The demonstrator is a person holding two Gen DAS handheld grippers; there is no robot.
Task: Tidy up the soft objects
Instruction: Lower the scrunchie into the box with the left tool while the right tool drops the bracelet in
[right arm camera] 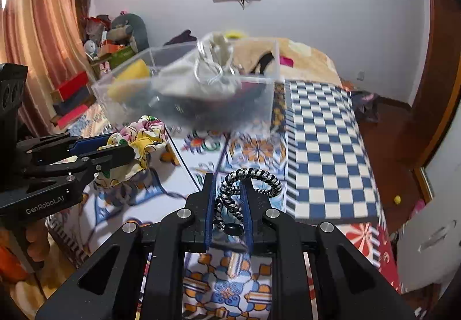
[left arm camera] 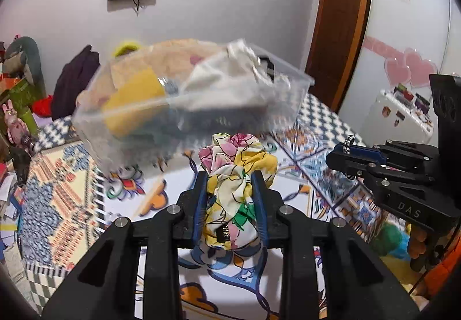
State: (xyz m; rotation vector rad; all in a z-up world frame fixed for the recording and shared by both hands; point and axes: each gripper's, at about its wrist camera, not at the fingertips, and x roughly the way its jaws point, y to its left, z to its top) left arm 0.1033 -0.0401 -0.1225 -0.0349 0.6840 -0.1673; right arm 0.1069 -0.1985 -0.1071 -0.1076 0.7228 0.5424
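My left gripper (left arm camera: 230,179) is shut on a floral scrunchie (left arm camera: 236,164), pink, yellow and white, held above the patterned bed cover. It also shows in the right wrist view (right arm camera: 138,138). My right gripper (right arm camera: 229,179) is shut on a black-and-white braided hair tie (right arm camera: 250,179), whose end shows in the left wrist view (left arm camera: 348,144). Ahead of both stands a clear plastic box (left arm camera: 190,107), also in the right wrist view (right arm camera: 187,89), holding a yellow item, a white cloth pouch and dark pieces.
The bed cover (right arm camera: 322,147) has blue checks at the right and colourful tiles in the middle. Stuffed toys and boxes (right arm camera: 115,40) pile at the left by a curtain. A wooden door (left arm camera: 340,17) and white suitcase (left arm camera: 397,112) stand at the right.
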